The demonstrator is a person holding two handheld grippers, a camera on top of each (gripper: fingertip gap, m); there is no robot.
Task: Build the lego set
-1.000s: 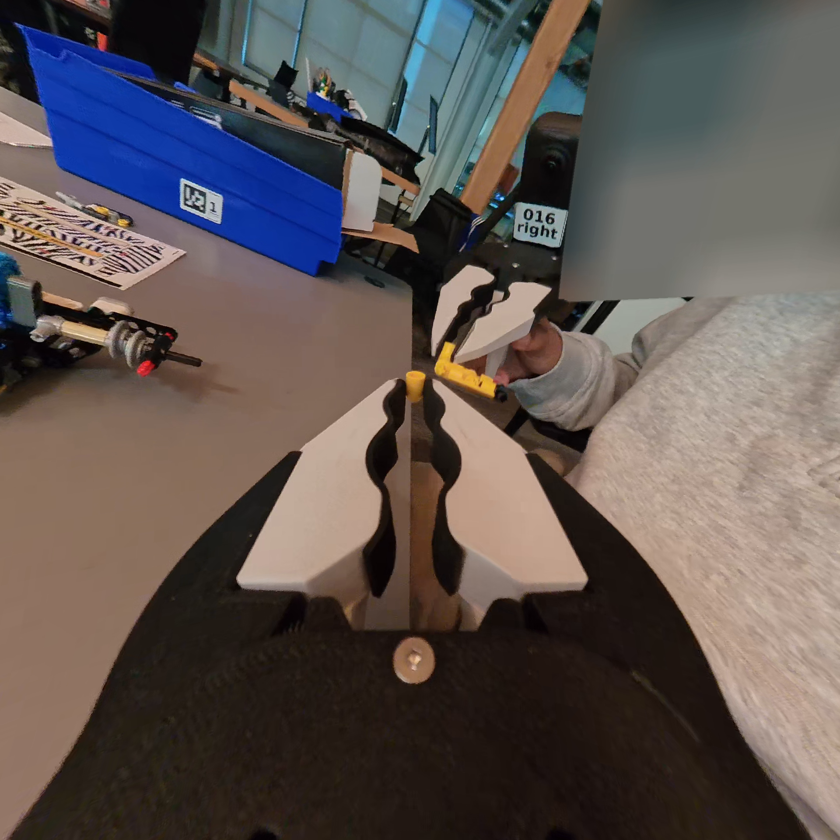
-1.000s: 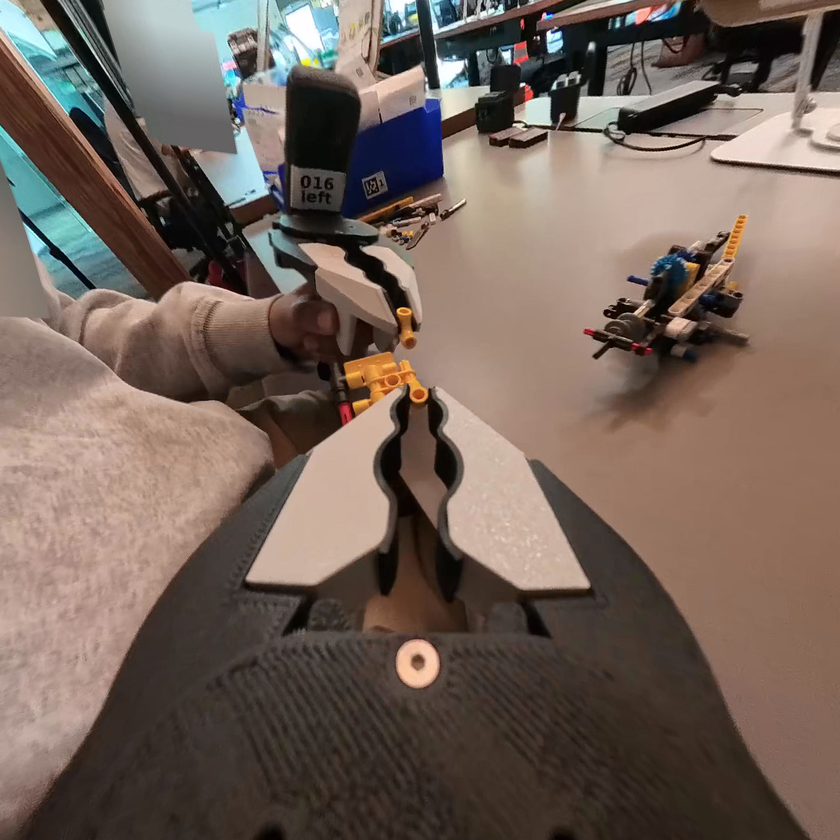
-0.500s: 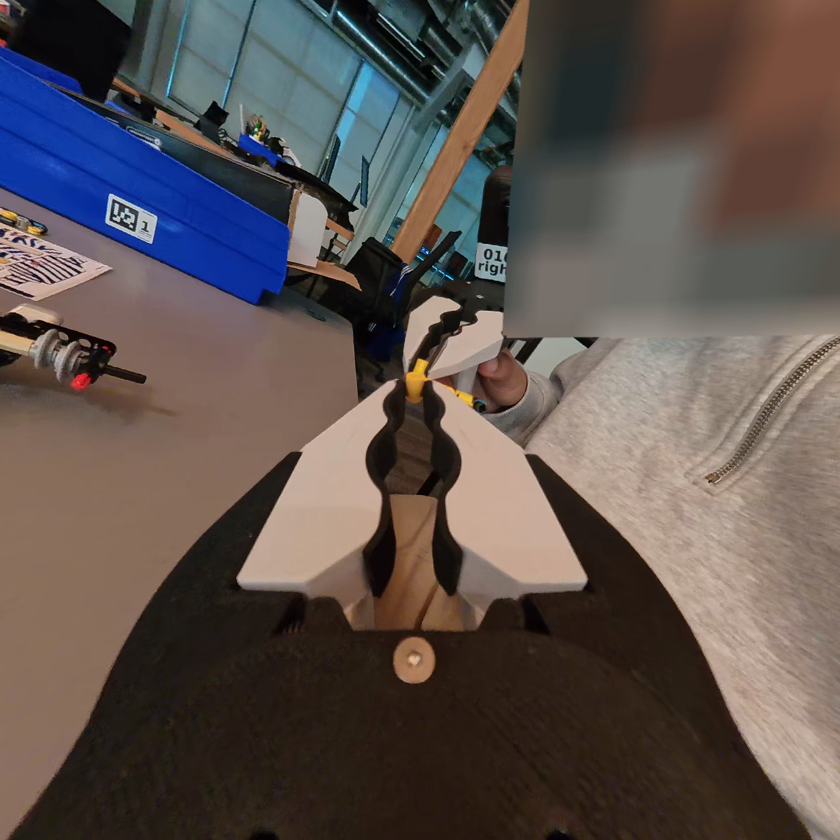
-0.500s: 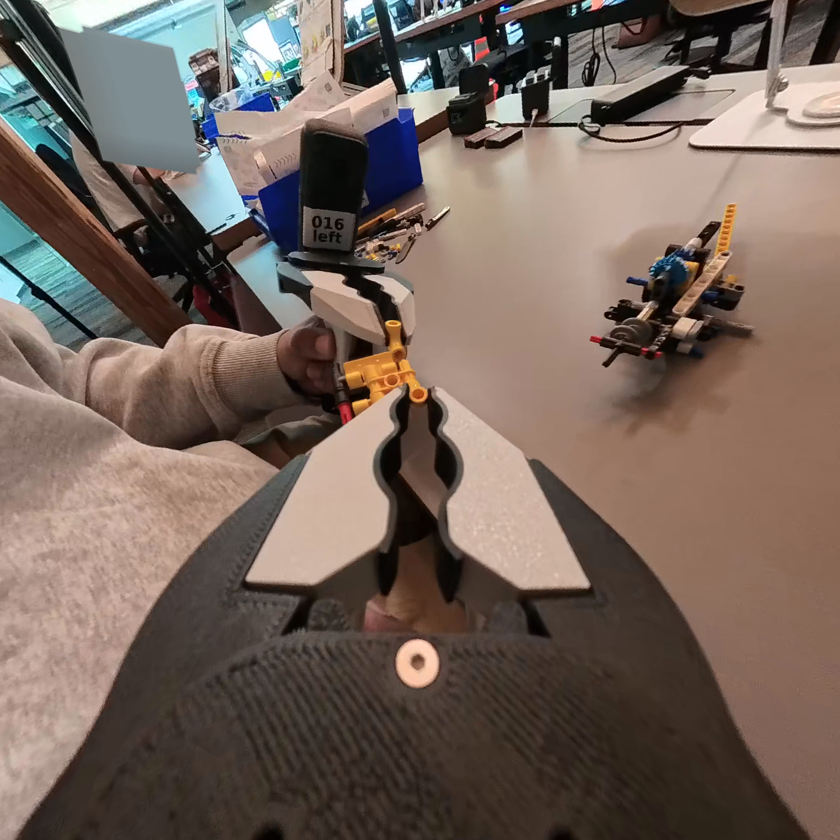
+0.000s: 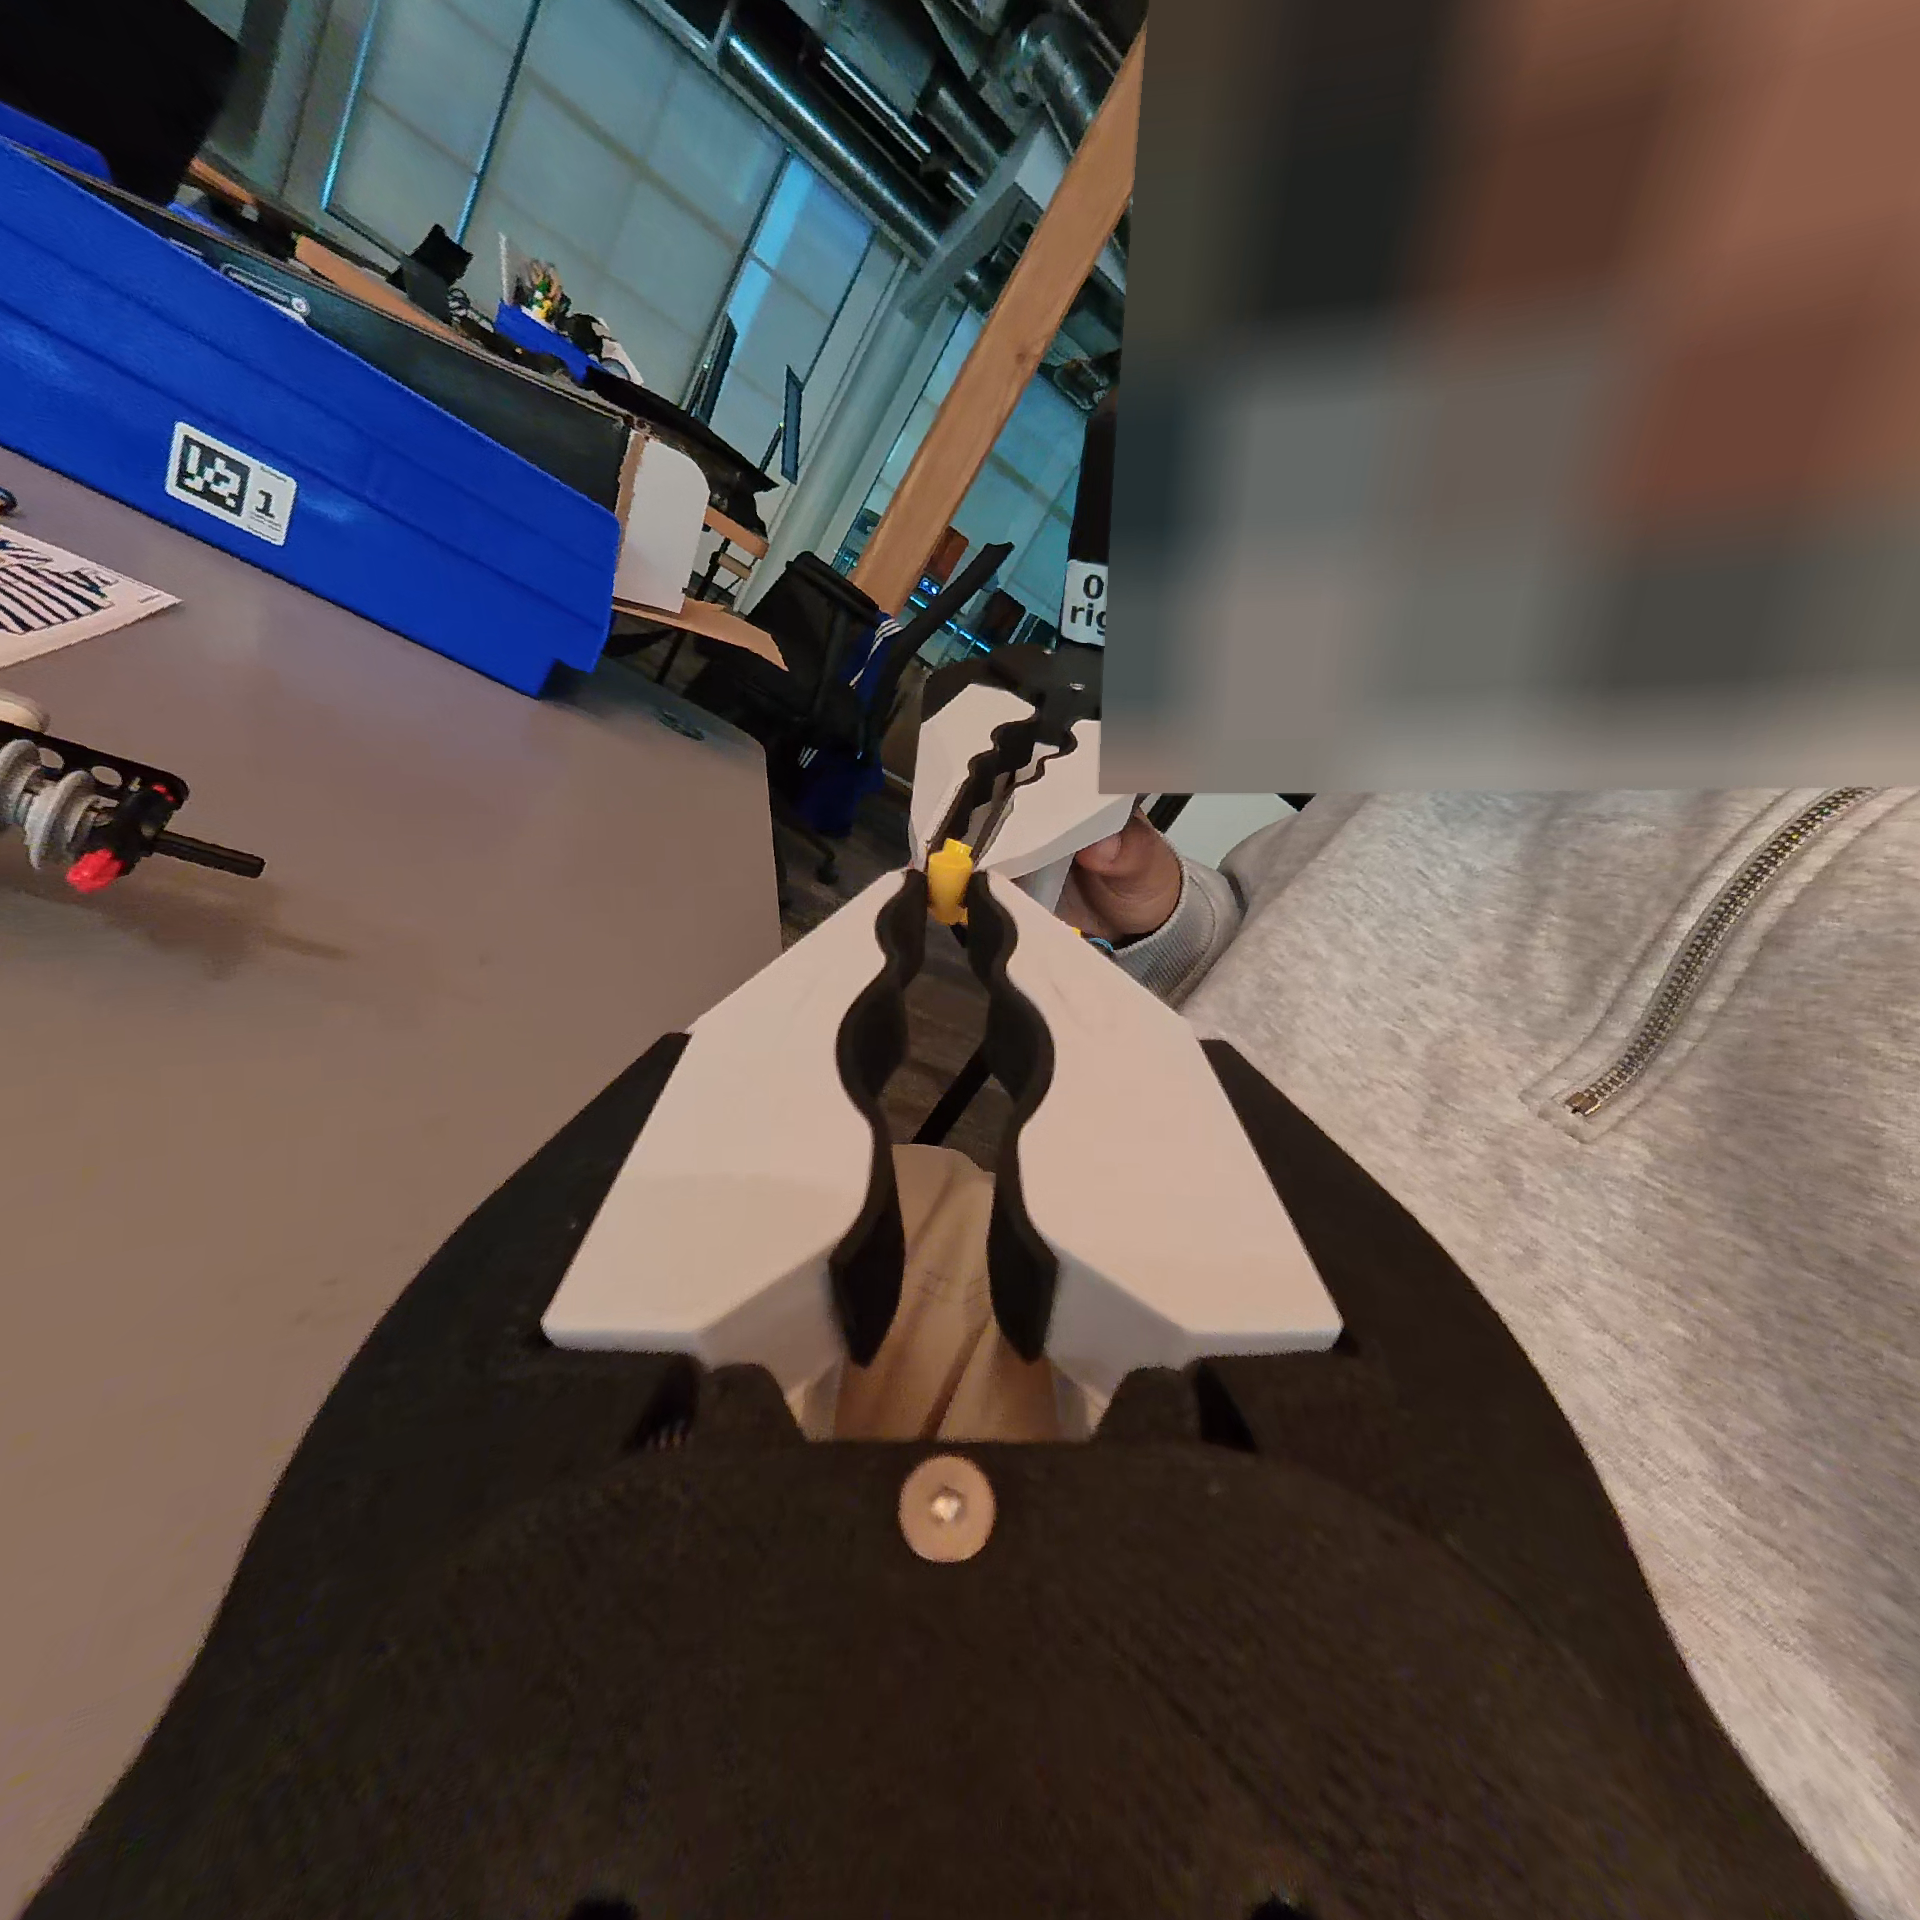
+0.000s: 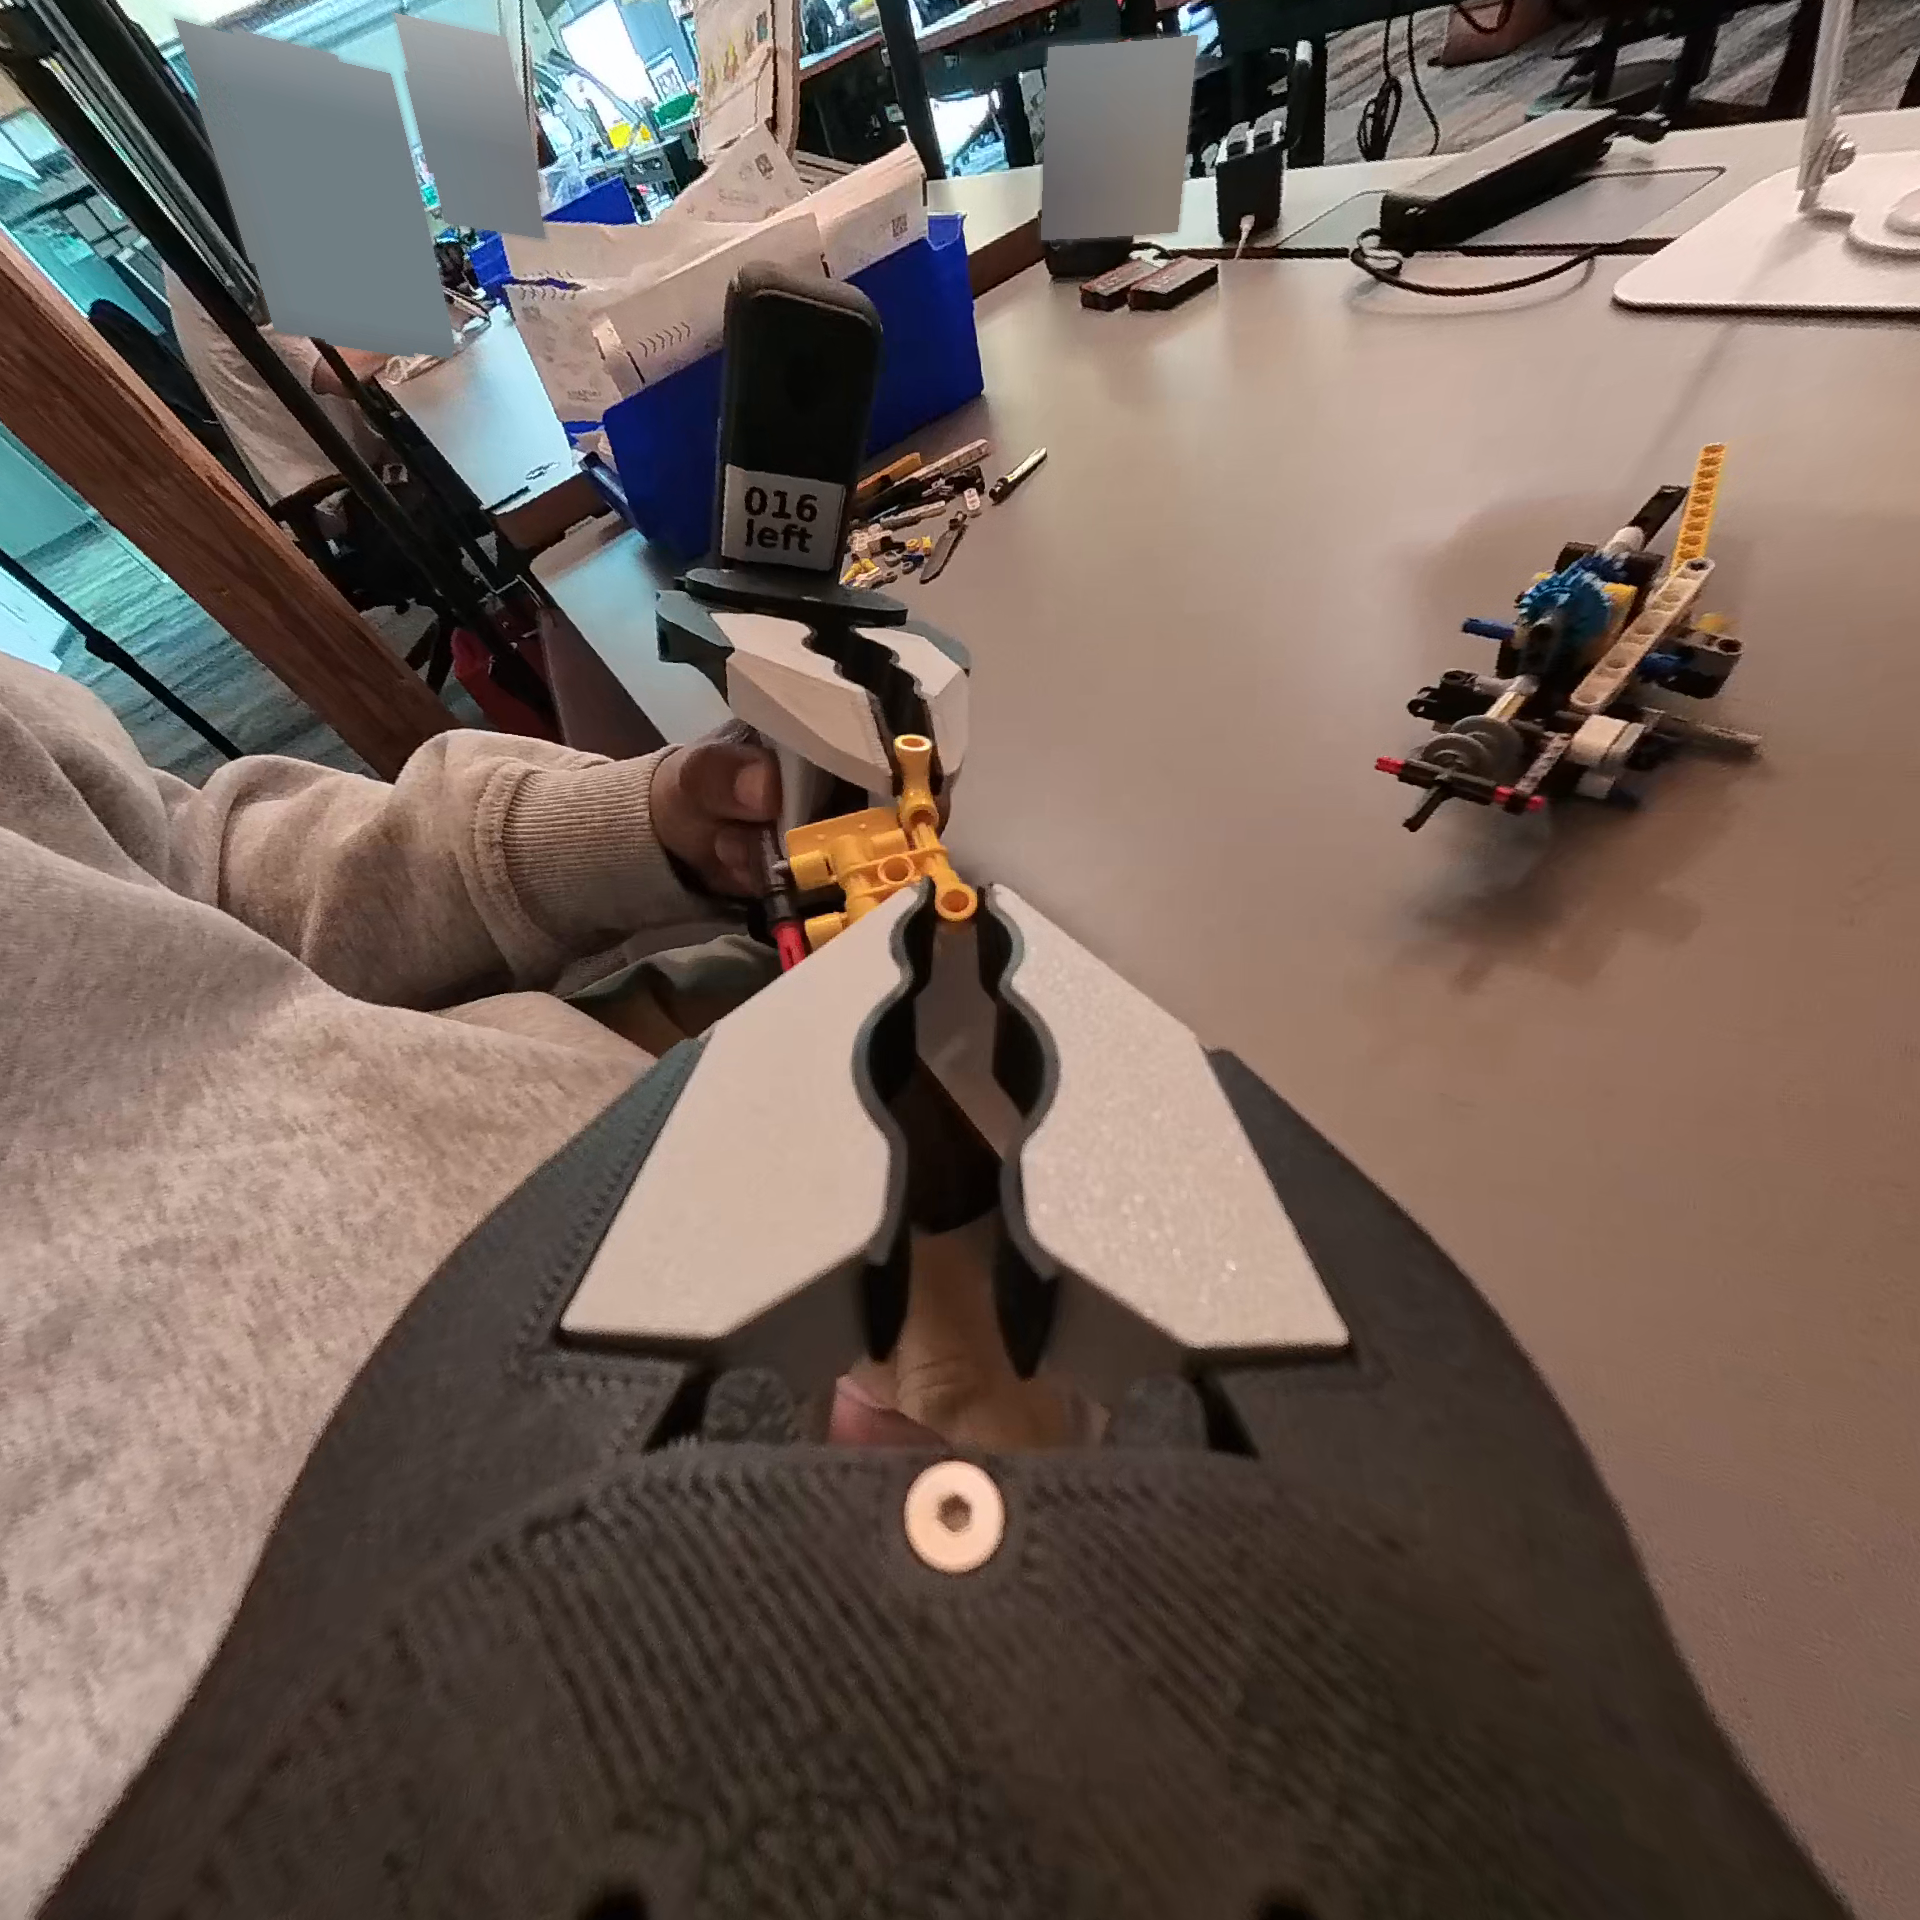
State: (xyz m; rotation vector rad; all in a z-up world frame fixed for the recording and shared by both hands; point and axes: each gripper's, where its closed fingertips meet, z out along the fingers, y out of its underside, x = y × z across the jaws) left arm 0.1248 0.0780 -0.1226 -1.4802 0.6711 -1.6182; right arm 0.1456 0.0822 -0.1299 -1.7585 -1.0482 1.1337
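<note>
My left gripper [image 5: 945, 896] is shut on a small yellow pin [image 5: 948, 868]. My right gripper [image 6: 951, 902] is shut on a yellow lego sub-assembly [image 6: 847, 852] with a red and black axle at its lower left. Both are held in the air off the table's near edge, in front of a person in a grey sweatshirt. In the right wrist view the left gripper [image 6: 916, 767] points down and its yellow pin [image 6: 914, 774] touches the top of the sub-assembly. The half-built lego vehicle [image 6: 1579, 686] stands on the grey table; its end shows in the left wrist view [image 5: 83, 821].
A blue bin [image 5: 312, 436] stands at the table's far side, with loose lego parts [image 6: 914, 520] beside it in the right wrist view. A sticker sheet [image 5: 62, 603] lies near the vehicle. A wooden post [image 5: 997, 343] and chairs stand beyond the table edge. My two grippers' fingertips are within a few centimetres of each other. The half-built lego vehicle [image 6: 1579, 686] is about equally far from each gripper, around 20 centimetres.
The two grippers have come together. The left gripper's pin, apart from the yellow sub-assembly a second ago, now touches its top. The vehicle has not moved.
</note>
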